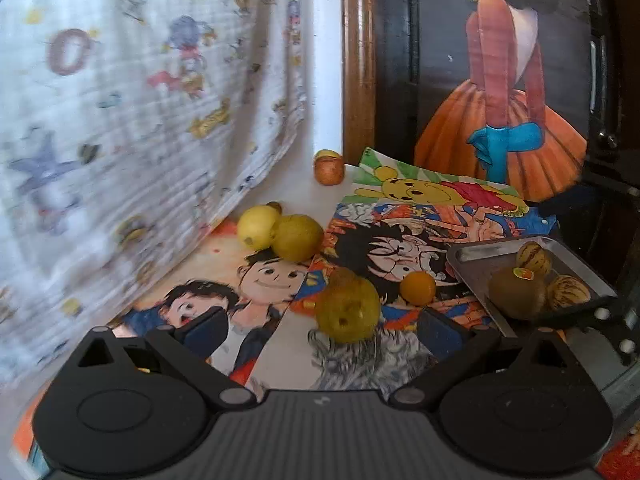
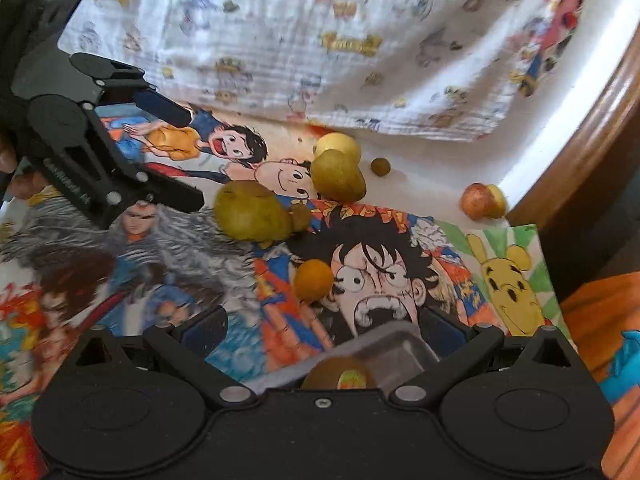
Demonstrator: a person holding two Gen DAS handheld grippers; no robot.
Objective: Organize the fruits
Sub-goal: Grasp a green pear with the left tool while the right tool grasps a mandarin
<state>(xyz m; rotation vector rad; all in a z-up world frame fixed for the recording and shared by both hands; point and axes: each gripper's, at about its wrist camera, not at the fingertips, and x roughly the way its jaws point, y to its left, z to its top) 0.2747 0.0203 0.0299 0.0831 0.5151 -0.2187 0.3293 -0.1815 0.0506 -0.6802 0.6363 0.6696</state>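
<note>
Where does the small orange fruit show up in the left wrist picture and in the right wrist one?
Left wrist: the small orange fruit lies right of centre, between the green pear and the metal tray.
Right wrist: the small orange fruit lies at centre, just left of the shouting cartoon face.
Shared landmark: that black-haired cartoon face, beside the fruit in both.

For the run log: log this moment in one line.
left gripper: open, near green pear | right gripper: open, over tray | tray: kiwi, two striped fruits | loose: orange, lemons
</note>
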